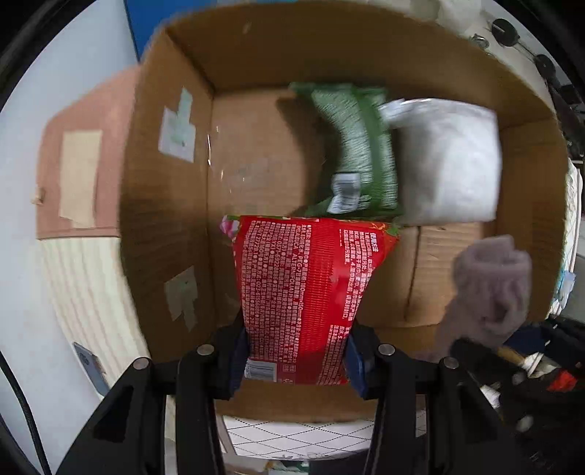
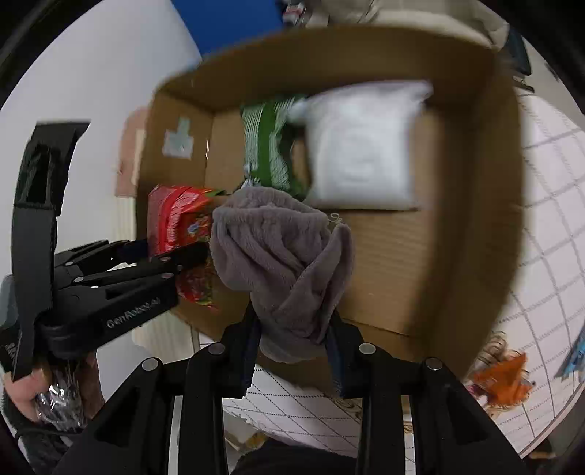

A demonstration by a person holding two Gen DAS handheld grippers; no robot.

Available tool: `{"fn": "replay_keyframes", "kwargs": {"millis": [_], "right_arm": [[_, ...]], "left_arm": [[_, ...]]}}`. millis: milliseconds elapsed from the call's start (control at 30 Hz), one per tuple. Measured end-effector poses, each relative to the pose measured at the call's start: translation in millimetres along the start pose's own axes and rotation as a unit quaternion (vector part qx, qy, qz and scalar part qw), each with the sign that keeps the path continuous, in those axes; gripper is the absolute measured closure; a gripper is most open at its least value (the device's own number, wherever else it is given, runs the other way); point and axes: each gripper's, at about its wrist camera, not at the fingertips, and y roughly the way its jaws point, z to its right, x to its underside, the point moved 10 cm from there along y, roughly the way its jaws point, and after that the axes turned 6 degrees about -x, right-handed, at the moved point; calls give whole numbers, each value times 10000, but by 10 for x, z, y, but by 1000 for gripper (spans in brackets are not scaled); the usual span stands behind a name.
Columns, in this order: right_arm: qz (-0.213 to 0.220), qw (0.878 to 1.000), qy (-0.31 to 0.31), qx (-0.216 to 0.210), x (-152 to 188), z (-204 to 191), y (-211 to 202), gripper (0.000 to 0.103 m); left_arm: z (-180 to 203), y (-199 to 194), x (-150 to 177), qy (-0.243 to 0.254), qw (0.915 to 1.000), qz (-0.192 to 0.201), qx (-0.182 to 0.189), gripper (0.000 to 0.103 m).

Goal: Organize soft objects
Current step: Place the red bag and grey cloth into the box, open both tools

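Observation:
My left gripper is shut on a red printed soft pack and holds it over the open cardboard box. The red pack also shows in the right wrist view, with the left gripper at the left. My right gripper is shut on a grey fluffy cloth above the box's near edge. The cloth shows at the right of the left wrist view. A green pack and a white soft pack lie inside the box at the back.
The box sits on a white cloth with a diamond grid. An orange-dressed doll lies right of the box. A pink box flap hangs at the left. A blue panel stands behind.

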Motion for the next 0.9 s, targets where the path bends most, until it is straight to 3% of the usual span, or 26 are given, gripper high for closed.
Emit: {"fn": "replay_keyframes", "kwargs": {"millis": [333,433,467,500,567,767,867,900], "right_arm": [[-484,9983,37,331,-97,-44,608,68],[-600,9970,58,495,-79,-11,694,64],[-624,9966,77,529,-87,-14,705,56],[-640,9966,99,508,-92,-23,705,34],[-614,9967,112,529,-106,-43,667,15],[-368,9949,-107,929,-45,-134,381,14],[-104,9934,-255,1109,11,-186,206,0],[31,9926,-280,1181,35,-161,117,0]], "left_arm": [[-39,397,5,161,9990,-417,50,60],[13,426,102,132,9974,-657,266,57],[27,406,126,87,9969,-693,361,56],[38,375,143,81,9968,-677,407,53],[29,238,115,51,9981,-489,359,41],[-8,-120,235,-102,9989,-64,456,36],[-31,-307,324,-117,9986,194,486,26],[-4,-399,365,-126,9983,341,460,26]]}}
